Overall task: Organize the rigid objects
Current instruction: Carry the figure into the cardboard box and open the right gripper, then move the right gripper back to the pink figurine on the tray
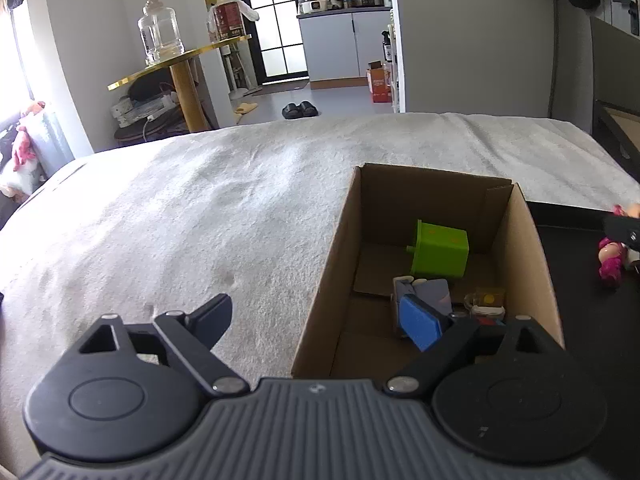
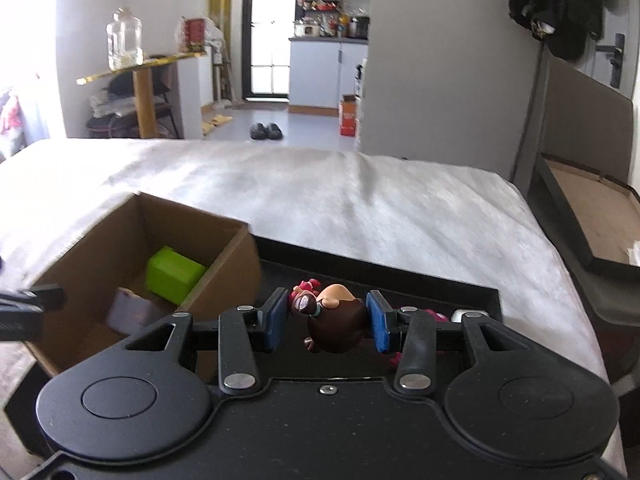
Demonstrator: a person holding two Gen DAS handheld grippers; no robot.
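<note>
Right gripper (image 2: 327, 320) partly closed, blue pads clamped on brown-haired plastic doll figurine (image 2: 334, 320), held above black shallow tray (image 2: 460, 292) on bed. Left gripper (image 1: 332, 316) wide open, empty, one finger over brown cardboard box (image 1: 524, 248). Box already held green plastic cube container (image 1: 440, 252) plus small items. Pink-haired figurine (image 1: 610, 262) lay on tray.

Risks: rounded head could slip from pads; figurine might clip box wall; left finger might block drop.

No legible writing on task items.

Daylight glare at left — fisheye-bent edges, right view blurred.
</note>
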